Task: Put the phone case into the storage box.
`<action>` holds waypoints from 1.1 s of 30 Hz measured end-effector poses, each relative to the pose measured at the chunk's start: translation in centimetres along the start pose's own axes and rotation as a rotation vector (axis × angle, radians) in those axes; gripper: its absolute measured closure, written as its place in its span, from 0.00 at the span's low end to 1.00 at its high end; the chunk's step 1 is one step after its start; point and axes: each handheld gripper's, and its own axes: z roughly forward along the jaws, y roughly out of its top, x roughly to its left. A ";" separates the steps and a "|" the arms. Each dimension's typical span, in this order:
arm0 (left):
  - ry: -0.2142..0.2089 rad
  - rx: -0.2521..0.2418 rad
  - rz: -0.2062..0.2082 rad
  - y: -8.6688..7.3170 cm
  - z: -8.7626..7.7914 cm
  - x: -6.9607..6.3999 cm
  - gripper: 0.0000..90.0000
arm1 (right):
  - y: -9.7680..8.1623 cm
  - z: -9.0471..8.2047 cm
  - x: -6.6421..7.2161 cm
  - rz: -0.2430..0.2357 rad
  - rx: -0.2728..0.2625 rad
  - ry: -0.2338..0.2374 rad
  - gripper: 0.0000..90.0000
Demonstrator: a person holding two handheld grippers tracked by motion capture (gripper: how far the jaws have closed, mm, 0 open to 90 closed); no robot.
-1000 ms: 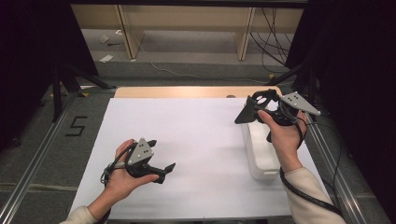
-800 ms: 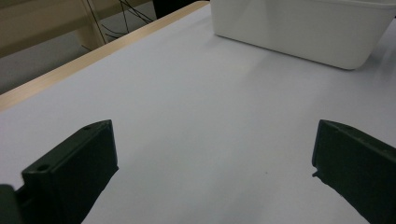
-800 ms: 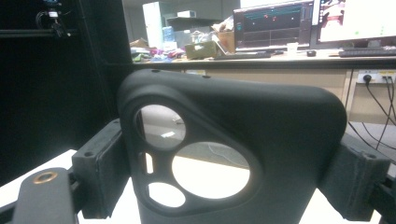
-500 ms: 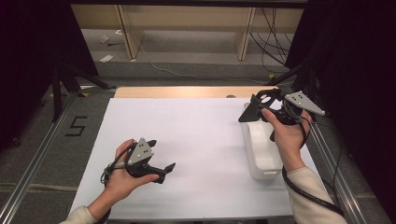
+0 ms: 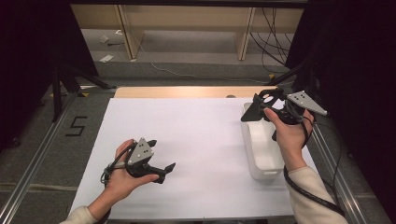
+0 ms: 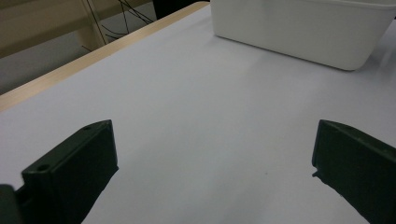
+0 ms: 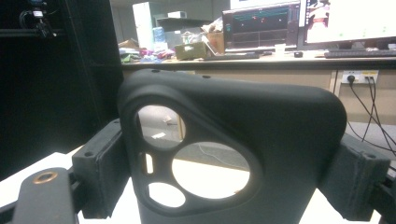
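Clamped across its width between the pads [image 7: 100,172] of the right gripper [image 5: 257,112]: a black phone case [image 5: 266,98], upright, camera cut-outs facing that gripper's camera. Jaws spread wide, yet pressing on both edges of the case, so a real grip and not an empty gape. Held in the air above the far end of the white bin [image 5: 264,158], which stands at the right side of the white table sheet [image 5: 187,140]; clear of the bin's rim, touching nothing but the pads.

Left gripper [image 5: 168,169] resting low on the sheet at the near left, jaws apart with nothing between them, well away from the bin [image 6: 299,32].

Probably a carry over the bin, with a set-down into it as the likely aim. To do that well:
- hold the squeeze even, since a thin, hollow shell gripped by its edges can flex and spring out
- centre the case over the bin's opening before descending, not over the wall
- come down straight and slowly, without tilting the wrist, so that no corner catches the rim
- release only once the lower edge rests on the bin's floor, then open fully and lift straight up
- leave the left gripper where it lies, out of the path
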 end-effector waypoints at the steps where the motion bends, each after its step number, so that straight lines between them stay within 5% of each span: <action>1: 0.000 -0.001 -0.001 0.0 0.0 0.0 0.00 | 0.0 0.0 0.0 0.000 0.001 -0.001 0.18; 33: 0.000 -0.005 0.000 0.0 0.0 0.0 0.00 | -0.2 -0.2 -1.1 -0.017 0.008 -0.049 0.18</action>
